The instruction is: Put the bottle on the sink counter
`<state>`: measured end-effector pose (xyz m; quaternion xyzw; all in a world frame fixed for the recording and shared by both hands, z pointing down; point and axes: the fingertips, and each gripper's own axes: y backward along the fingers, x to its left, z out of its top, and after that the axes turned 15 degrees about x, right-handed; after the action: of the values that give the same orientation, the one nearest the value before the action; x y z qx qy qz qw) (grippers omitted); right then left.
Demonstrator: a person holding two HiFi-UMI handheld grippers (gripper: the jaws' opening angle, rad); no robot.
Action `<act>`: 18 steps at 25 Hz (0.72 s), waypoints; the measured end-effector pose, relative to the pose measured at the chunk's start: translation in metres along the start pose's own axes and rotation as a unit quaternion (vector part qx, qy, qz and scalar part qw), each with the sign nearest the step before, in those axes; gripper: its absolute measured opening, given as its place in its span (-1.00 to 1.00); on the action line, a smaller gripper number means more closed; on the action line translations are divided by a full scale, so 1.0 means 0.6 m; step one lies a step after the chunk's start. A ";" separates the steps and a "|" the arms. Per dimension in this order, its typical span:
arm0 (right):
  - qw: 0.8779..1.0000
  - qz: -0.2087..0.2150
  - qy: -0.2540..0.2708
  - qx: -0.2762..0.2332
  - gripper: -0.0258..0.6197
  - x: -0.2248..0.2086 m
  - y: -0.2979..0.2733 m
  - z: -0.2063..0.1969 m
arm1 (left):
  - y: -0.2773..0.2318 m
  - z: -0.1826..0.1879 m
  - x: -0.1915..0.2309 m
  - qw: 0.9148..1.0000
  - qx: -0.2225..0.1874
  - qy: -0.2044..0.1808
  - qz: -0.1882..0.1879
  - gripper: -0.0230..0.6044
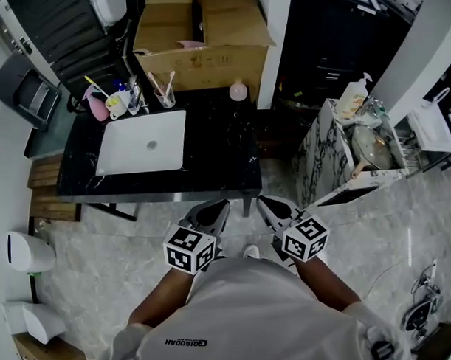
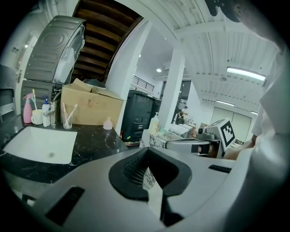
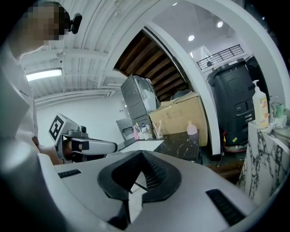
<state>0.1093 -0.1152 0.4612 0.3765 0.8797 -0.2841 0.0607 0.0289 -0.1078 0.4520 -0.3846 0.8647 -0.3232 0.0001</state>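
You're at the reach: left claw (image 1: 212, 212) and right claw (image 1: 275, 208), bottom centre, are both closed together and empty. The pump bottle (image 1: 353, 96) stands upper right on the marble stand (image 1: 320, 154). Next, open a claw around it, then carry it to the black tabletop (image 1: 224, 150).

The black sink counter (image 1: 210, 169) carries a white basin (image 1: 143, 141), cups (image 1: 118, 104), a glass (image 1: 165, 95) and 1 small pink bottle (image 1: 239, 91).

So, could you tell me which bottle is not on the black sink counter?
The pump bottle, on the marble-patterned unit at right; the pink spray bottle and the small pink bottle both stand on the counter.
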 end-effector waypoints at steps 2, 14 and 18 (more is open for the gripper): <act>1.000 -0.004 -0.001 0.002 -0.80 0.022 -0.007 0.001 | 0.018 -0.012 0.008 1.000 0.005 0.006 -0.005 -0.89; 0.999 -0.040 -0.029 -0.007 -0.80 0.145 -0.010 -0.046 | 0.126 -0.075 0.013 0.999 0.000 -0.001 -0.048 -0.89; 0.997 -0.058 -0.041 -0.011 -0.80 0.178 -0.006 -0.072 | 0.147 -0.105 0.003 0.997 0.010 -0.008 -0.072 -0.89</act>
<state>0.0355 -0.0264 0.4644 0.3126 0.8996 -0.2930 0.0841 -0.0467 -0.0303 0.4531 -0.4482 0.8315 -0.3280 -0.0120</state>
